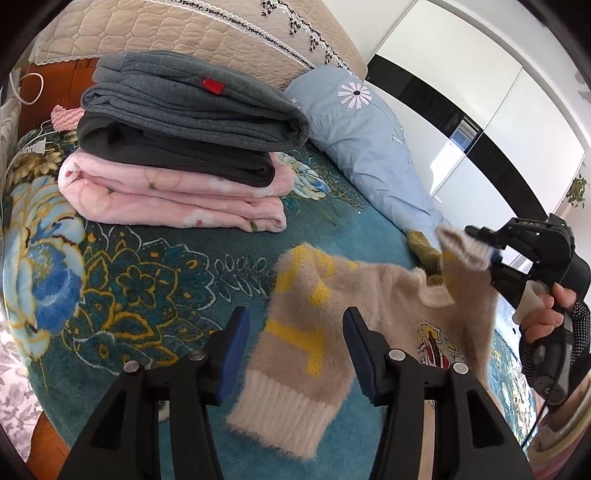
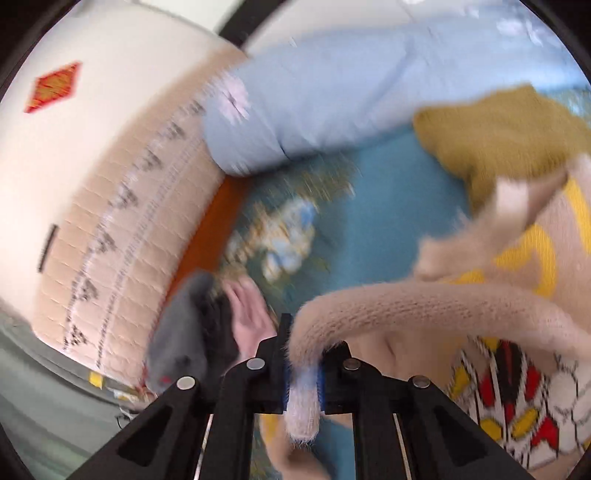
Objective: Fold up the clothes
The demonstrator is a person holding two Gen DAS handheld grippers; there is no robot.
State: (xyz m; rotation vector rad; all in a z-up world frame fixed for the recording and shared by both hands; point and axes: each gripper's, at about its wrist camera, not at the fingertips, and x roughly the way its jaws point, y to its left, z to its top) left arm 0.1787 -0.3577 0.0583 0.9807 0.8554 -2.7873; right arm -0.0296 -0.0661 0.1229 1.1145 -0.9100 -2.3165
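Note:
A fuzzy beige sweater (image 1: 388,295) with yellow markings and a cartoon print lies half lifted over the teal floral bedspread (image 1: 147,266). My left gripper (image 1: 297,336) is open low over the bed. The sweater's ribbed sleeve lies between its blue pads (image 1: 236,343), and neither pad presses on it. At the right, held by a person's hand (image 1: 546,314), my right gripper (image 1: 485,245) is shut on a raised edge of the sweater. The right wrist view is blurred. It shows that gripper (image 2: 303,373) clamped on the beige sweater (image 2: 443,306) fabric.
A stack of folded clothes (image 1: 184,110), grey on dark on pink, sits at the back left. A light blue flowered pillow (image 1: 362,136) lies behind the sweater, with a mustard knit garment (image 1: 424,251) beside it. A quilted beige headboard cover (image 1: 184,29) and white wardrobe doors (image 1: 461,110) stand beyond.

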